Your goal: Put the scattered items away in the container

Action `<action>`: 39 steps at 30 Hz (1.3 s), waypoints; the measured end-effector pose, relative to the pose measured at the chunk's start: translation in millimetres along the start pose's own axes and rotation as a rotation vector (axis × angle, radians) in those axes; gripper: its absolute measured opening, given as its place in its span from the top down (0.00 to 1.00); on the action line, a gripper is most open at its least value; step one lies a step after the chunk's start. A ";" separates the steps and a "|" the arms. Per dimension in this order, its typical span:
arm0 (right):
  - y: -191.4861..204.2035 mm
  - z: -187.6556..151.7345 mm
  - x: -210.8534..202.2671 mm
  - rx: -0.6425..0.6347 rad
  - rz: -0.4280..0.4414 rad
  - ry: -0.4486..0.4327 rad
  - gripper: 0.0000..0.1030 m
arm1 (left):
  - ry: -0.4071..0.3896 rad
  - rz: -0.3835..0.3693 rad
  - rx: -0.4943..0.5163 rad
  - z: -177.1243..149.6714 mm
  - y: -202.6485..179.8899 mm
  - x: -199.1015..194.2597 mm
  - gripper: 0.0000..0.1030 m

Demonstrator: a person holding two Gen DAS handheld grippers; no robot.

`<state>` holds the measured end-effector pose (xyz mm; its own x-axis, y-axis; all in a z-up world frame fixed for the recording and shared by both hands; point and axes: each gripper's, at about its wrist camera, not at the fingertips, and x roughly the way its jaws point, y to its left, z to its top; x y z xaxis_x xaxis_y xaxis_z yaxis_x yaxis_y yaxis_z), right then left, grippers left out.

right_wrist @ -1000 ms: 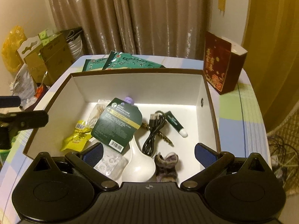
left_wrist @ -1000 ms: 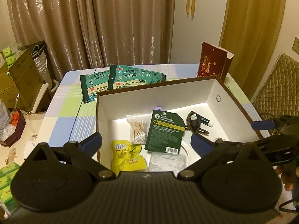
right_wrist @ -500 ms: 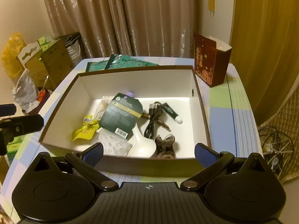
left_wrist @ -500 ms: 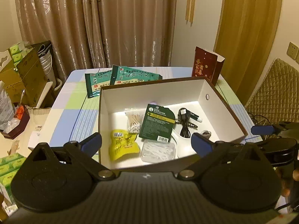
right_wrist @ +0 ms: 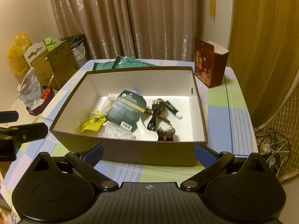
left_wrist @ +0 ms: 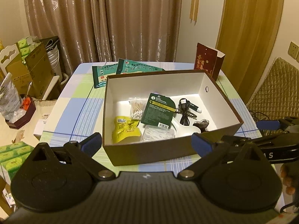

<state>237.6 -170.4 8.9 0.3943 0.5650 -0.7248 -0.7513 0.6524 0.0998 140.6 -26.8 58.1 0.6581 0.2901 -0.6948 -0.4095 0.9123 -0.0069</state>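
A brown box with a white inside [left_wrist: 218, 91] [right_wrist: 194, 78] stands on the checked table. In it lie a dark green pouch [left_wrist: 158, 112] [right_wrist: 127, 110], a yellow packet [left_wrist: 125, 128] [right_wrist: 92, 123], a bag of cotton swabs [left_wrist: 136, 109], a clear packet [left_wrist: 158, 135] [right_wrist: 115, 132], a white scoop [right_wrist: 146, 134], a black cable [left_wrist: 184, 112] [right_wrist: 156, 113], a green tube [right_wrist: 172, 110] and a dark hair bow [right_wrist: 166, 133]. My left gripper [left_wrist: 146, 143] is open and empty in front of the box. My right gripper [right_wrist: 148, 152] is open and empty too.
Two teal packets [left_wrist: 127, 70] [right_wrist: 123, 63] lie on the table behind the box. A red paper bag [left_wrist: 207, 63] [right_wrist: 210, 63] stands at the far right corner. Cardboard boxes and bags [left_wrist: 28, 69] stand left of the table. A quilted chair [left_wrist: 276, 91] and cables [right_wrist: 271, 145] are at the right.
Both grippers have pulled back and up from the box, which now shows whole and farther away. Both stay open and empty.
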 end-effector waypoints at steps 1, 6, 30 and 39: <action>1.1 -1.3 -2.7 -0.008 0.005 -0.002 0.02 | -0.002 0.001 -0.003 -2.0 -0.4 -2.3 0.03; 6.6 -10.5 -15.1 -0.039 0.026 -0.022 0.02 | -0.007 0.017 -0.007 -11.9 -2.5 -12.0 0.03; 15.0 -50.7 -41.1 -0.047 0.064 -0.019 0.02 | 0.034 0.045 -0.024 -62.0 1.2 -37.9 0.03; 15.8 -58.3 -39.8 -0.043 0.079 -0.004 0.02 | 0.062 0.055 -0.022 -70.9 -0.3 -34.3 0.03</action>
<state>179.1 -212.0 -0.4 0.3345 0.6158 -0.7134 -0.8022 0.5834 0.1274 73.4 -57.5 31.0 0.5939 0.3206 -0.7379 -0.4580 0.8888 0.0176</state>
